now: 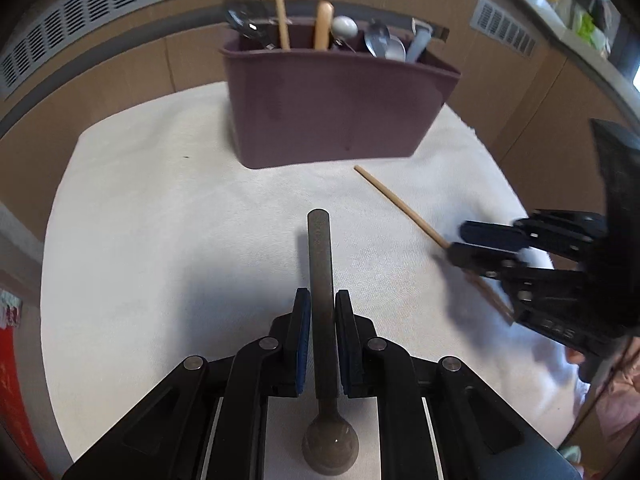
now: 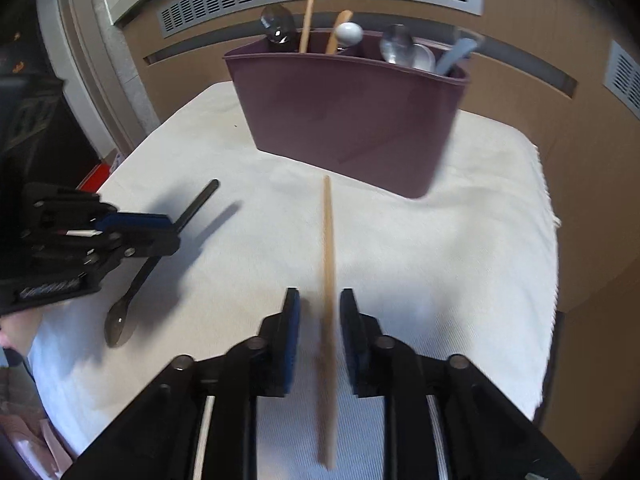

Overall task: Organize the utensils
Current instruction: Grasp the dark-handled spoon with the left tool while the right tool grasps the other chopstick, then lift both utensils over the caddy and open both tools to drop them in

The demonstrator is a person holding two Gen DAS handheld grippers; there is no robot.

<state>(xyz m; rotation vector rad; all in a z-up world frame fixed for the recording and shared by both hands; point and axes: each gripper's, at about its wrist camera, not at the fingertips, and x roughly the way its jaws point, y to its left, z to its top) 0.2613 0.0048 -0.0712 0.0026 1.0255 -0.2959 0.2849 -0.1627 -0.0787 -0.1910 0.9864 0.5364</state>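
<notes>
A purple utensil caddy (image 1: 336, 104) stands at the far side of the white cloth and holds spoons and wooden sticks; it also shows in the right wrist view (image 2: 352, 120). My left gripper (image 1: 322, 304) is shut on a dark spoon (image 1: 320, 264), handle pointing toward the caddy, bowl near the camera. In the right wrist view the same left gripper (image 2: 168, 228) holds the dark spoon (image 2: 132, 292) above the cloth. My right gripper (image 2: 320, 304) straddles a wooden chopstick (image 2: 328, 240); its pads stand apart from the stick. The right gripper (image 1: 460, 240) and the chopstick (image 1: 400, 208) show at the right of the left wrist view.
The white cloth (image 1: 160, 200) covers a small table with brown cardboard walls (image 1: 120, 80) and grey vents behind. The table edges drop off at left and right. A shelf with items (image 1: 580, 12) sits far right.
</notes>
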